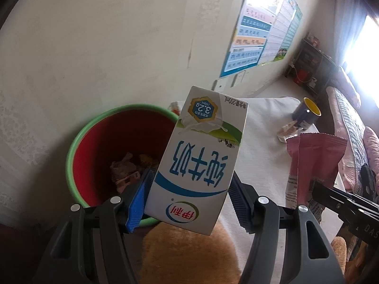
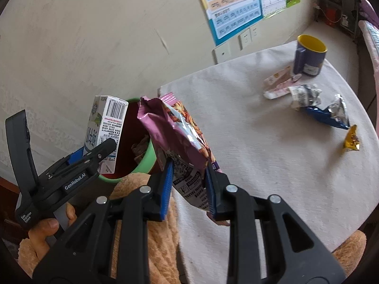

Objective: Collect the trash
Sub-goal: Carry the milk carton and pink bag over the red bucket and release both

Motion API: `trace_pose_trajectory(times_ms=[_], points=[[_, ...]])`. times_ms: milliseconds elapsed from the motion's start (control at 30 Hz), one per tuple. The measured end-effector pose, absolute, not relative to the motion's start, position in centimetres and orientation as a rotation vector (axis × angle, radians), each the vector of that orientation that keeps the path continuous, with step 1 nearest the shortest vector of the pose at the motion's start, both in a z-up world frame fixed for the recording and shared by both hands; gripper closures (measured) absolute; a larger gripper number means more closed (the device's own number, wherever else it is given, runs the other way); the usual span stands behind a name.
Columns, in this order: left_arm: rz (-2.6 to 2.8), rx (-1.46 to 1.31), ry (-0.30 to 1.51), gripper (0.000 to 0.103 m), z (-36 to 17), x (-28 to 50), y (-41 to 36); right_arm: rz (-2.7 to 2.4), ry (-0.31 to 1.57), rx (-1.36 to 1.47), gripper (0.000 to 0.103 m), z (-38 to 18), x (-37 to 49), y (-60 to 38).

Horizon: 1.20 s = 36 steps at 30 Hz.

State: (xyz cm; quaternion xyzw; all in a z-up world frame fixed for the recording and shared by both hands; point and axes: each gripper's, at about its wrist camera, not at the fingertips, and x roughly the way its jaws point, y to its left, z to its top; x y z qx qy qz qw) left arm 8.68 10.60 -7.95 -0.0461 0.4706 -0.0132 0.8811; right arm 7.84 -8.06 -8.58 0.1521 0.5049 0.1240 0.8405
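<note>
The left gripper [image 1: 189,196] pinches a milk carton [image 1: 199,156] between its blue ribbed fingers [image 1: 137,203], at the centre of the left view, just right of the bin [image 1: 78,142], which sits in the lower left there. The carton is a small waxed-card box, stiff at the edges with flat printed faces that look smooth and somewhat slick. If empty it should be very light and would dent under a hard squeeze. The hold across its lower half on two opposite faces looks sound, as the ribbed pads bite on the flat card.

The right gripper [image 2: 188,187] has its fingers nearly together, clamping a pink snack bag [image 2: 180,130] by its lower printed end, at the centre of the right view, beside the bin's green rim. The bag is thin crinkled film with a foil lining, torn open at the top, limp and nearly weightless. It flops above the grip and may cling or catch on release.

The bin is a round plastic tub, red inside, with crumpled scraps at the bottom.

On the pale cloth worktop [image 2: 272,153], upper right in the right view, more wrappers [image 2: 305,94] lie well apart from the bin: thin film and foil, best pinched at a crumpled ridge. A blue mug [image 2: 309,56] with a yellow inside stands beyond them.
</note>
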Motion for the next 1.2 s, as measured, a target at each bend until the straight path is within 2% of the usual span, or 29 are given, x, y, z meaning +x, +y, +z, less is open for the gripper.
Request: trace_pose_trajectory(times_ms=[1200], points=[[0.129, -0.164, 1.02, 0.043, -10.6, 8.6, 18.8, 0.412, 1.105, 0.254, 0.075, -9.6, 12.9, 1.9]])
